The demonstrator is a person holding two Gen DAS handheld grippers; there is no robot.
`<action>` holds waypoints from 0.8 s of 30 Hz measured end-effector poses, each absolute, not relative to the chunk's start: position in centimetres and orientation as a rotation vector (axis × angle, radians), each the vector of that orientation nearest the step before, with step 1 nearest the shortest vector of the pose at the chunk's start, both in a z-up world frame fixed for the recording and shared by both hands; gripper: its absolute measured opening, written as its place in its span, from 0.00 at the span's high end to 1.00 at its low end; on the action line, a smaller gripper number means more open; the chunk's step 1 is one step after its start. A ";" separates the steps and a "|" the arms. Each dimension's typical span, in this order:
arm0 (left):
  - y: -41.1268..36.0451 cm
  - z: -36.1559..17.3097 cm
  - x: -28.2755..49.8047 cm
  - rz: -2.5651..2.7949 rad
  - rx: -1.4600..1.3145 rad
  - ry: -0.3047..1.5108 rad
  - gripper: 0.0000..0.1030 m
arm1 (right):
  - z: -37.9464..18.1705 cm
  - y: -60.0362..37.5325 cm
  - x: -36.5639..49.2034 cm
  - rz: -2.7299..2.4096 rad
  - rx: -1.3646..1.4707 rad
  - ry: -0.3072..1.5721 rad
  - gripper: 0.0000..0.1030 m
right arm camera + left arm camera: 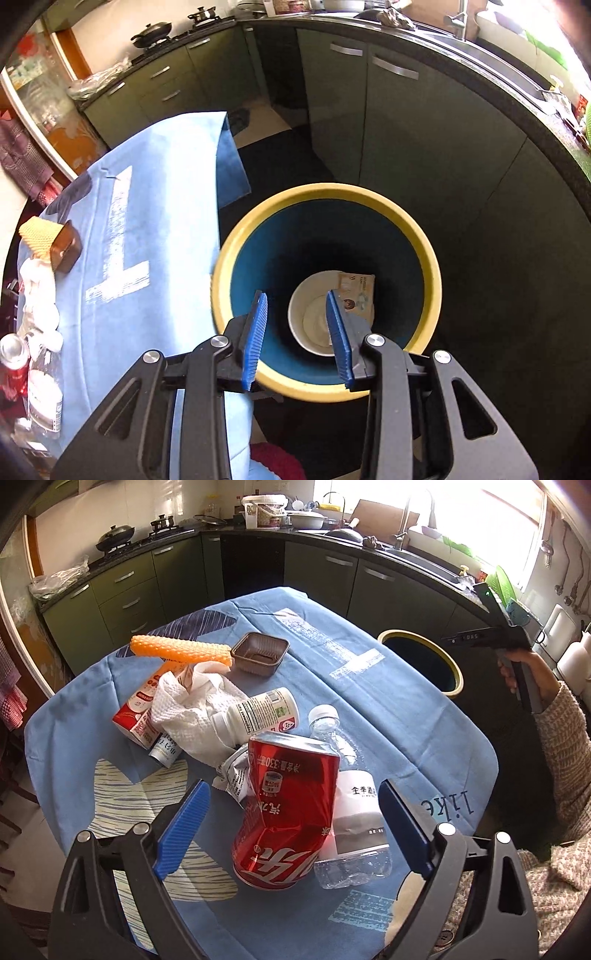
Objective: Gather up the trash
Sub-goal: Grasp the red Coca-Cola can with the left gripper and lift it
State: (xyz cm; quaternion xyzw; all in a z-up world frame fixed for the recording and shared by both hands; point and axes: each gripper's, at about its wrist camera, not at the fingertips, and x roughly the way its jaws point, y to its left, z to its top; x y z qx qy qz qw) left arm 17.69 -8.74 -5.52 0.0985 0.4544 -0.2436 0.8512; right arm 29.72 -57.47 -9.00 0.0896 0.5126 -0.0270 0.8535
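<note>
Left tool: nearest the lens, its blue fingers spread wide, straddling the crushed red can without touching it; nothing is gripped.
Red can: lies dented on the blue-clothed counter, its base toward the camera, touching the clear water bottle on its right side.
Risk at the can: the crumpled waist gives uneven faces, so I judge a pinch there may slip or twist the can out; closing wide could also catch the bottle and drag both.
Trash pile: a white paper towel, a white supplement bottle, a red-and-white carton and a crumpled wrapper lie heaped just behind the can; a hasty lift might sweep loose pieces off the counter edge.
Farther items: an orange bumpy roll and a brown plastic tray sit touching, well behind the pile.
Right tool: fingers parted and holding nothing, hanging above the mouth of the yellow-rimmed bin.
Bin contents: a white paper cup and a small packet rest at the bottom.
Bin position: on the floor just beside the counter's edge, so anything dropped short of the rim likely lands on the floor.
Cloth: it hangs over the edge near the bin; snagging it could shift everything on the counter.
</note>
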 end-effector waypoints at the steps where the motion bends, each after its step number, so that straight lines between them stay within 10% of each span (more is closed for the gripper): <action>1: -8.8 -5.9 17.8 -0.510 0.212 0.963 0.15 | -8.8 -57.1 29.6 -0.046 0.187 1.076 0.67; 10: -9.1 -7.7 17.9 -0.460 0.320 0.987 0.16 | -8.2 -54.8 29.4 0.004 0.159 1.066 0.65; 24: -8.9 -10.3 19.4 -0.431 0.343 1.080 0.50 | -8.2 -54.0 29.3 0.032 0.150 1.074 0.64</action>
